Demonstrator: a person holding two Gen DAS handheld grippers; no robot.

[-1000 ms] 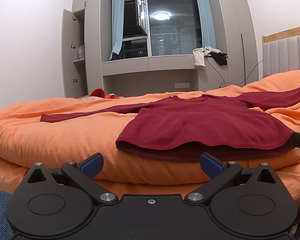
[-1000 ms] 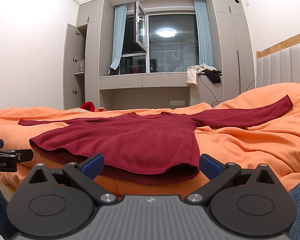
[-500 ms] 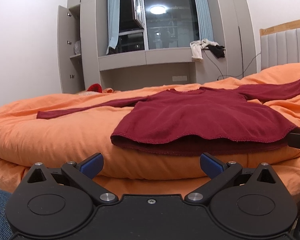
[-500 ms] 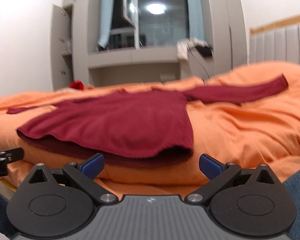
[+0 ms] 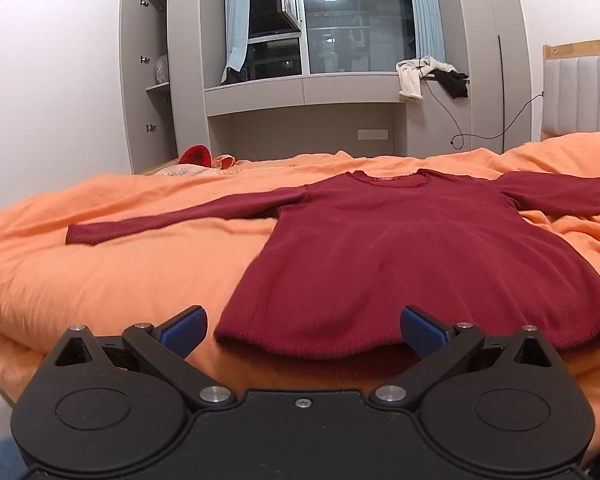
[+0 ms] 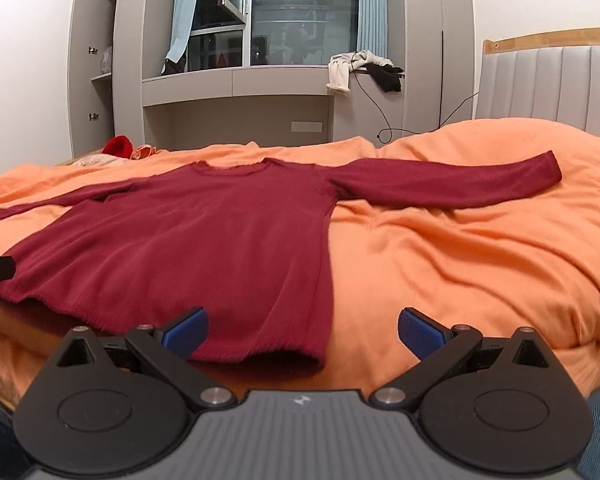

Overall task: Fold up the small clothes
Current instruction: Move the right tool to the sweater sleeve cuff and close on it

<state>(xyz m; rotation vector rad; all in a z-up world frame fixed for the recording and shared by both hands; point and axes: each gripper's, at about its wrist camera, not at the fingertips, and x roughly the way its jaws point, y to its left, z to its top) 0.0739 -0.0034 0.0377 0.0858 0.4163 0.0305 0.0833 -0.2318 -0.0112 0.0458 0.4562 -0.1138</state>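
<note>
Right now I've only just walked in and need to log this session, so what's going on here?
A person holds two handheld grippers over a dark red long-sleeved knit top spread flat on an orange duvet, sleeves stretched out to either side. The left gripper and the right gripper are both open, poised at the top's near hem: the left around its left corner, the right around its right corner. Nothing is gripped or folded yet.

No readable text, label, brand or number shows in either view; only a small wordless emblem marks the grey ribbed gripper housing (image 6: 300, 436) at lower centre.
</note>
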